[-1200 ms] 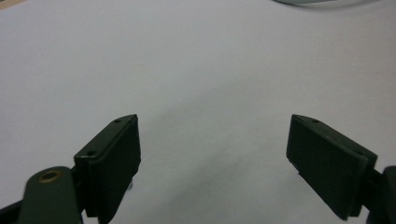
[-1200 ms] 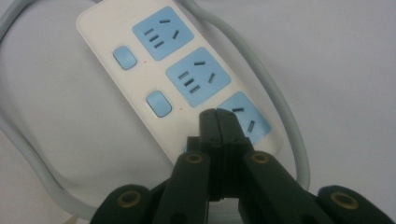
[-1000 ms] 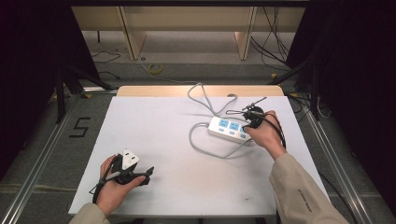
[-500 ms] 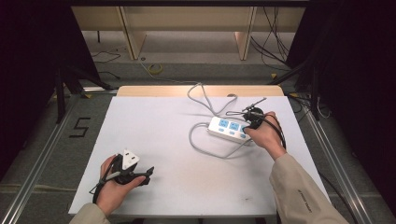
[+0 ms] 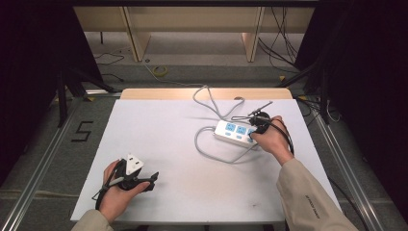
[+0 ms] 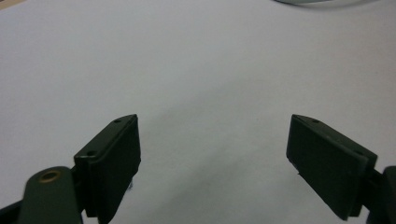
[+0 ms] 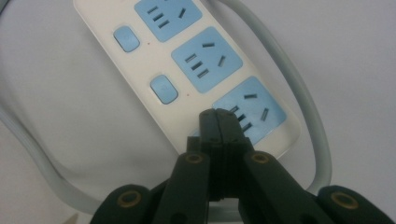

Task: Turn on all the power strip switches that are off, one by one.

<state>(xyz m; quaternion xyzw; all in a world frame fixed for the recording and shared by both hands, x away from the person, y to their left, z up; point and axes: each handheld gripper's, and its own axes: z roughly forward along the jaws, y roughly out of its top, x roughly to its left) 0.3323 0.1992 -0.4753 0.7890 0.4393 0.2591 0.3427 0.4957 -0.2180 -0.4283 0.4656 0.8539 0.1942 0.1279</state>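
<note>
A white rectangular plastic power strip [image 5: 236,132] with three pale blue socket panels and pale blue rounded switch buttons [image 7: 164,88] lies on the right half of the surface, its grey cable [image 5: 208,150] looping around it and trailing toward the far edge. The surface [image 5: 192,168] is a white sheet over a wooden tabletop, with dark curtains at both sides and a grey floor with loose cables beyond. The right gripper [image 7: 217,115] has its fingers pressed together, tips over the strip's near end by the third socket panel [image 7: 250,109]; contact cannot be told. The left gripper [image 5: 149,176] rests near the front left, fingers spread wide, holding nothing.
</note>
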